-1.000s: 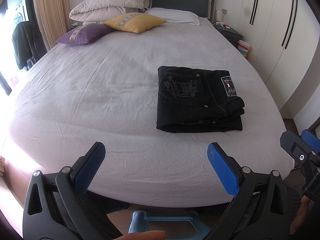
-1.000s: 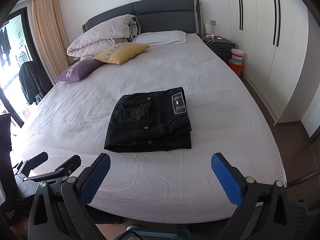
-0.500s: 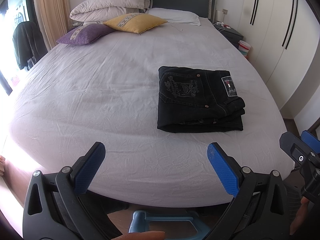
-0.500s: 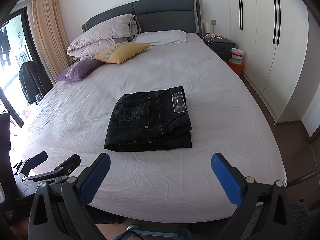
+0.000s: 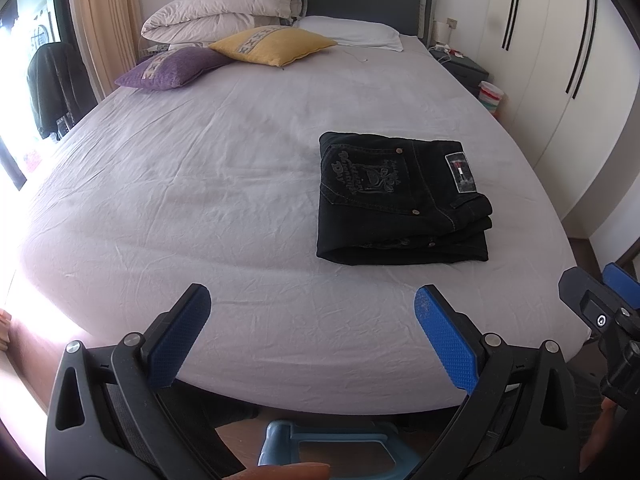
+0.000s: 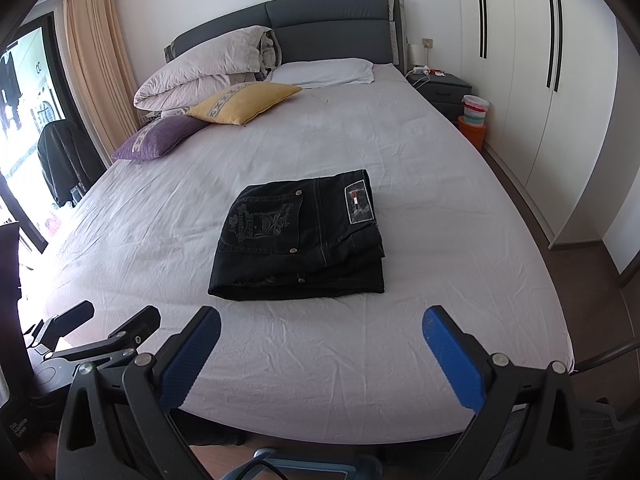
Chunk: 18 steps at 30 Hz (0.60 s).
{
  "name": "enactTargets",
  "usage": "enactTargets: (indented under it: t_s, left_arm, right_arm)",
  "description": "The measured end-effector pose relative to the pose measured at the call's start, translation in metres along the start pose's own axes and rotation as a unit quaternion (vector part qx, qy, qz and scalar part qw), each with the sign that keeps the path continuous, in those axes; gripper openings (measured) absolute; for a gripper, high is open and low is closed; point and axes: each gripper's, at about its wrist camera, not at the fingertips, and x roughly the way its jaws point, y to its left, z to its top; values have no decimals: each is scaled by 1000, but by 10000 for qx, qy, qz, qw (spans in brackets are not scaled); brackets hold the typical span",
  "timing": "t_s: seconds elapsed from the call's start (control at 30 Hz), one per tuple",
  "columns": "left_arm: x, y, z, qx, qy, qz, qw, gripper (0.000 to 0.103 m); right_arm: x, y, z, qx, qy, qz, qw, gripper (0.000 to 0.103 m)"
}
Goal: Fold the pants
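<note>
Pants (image 6: 300, 236), black denim, folded rectangular on wrinkled sheet (image 6: 420, 208).

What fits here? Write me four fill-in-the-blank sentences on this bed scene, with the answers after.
1. The pants lie ____ in a compact stack on the bed.
2. The left gripper and right gripper are both ____ and hold nothing.
3. The cushion next to the purple cushion is ____ in colour.
4. The colour of the pants is ____.

Missing words: folded; open; yellow; black
</note>
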Motion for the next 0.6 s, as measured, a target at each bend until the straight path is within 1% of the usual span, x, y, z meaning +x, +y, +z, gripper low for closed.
enactTargets:
  t_s: [0.37, 0.6]
  left_arm:
    - [1, -3, -2, 4, -14, 82, 10000, 103]
    - [2, -4, -2, -4, -29, 175, 9998, 103]
  right_arm:
    - [-5, -1, -7, -17, -1, -49, 10000, 103]
    - [-8, -8, -2, -99, -5, -337, 9994, 103]
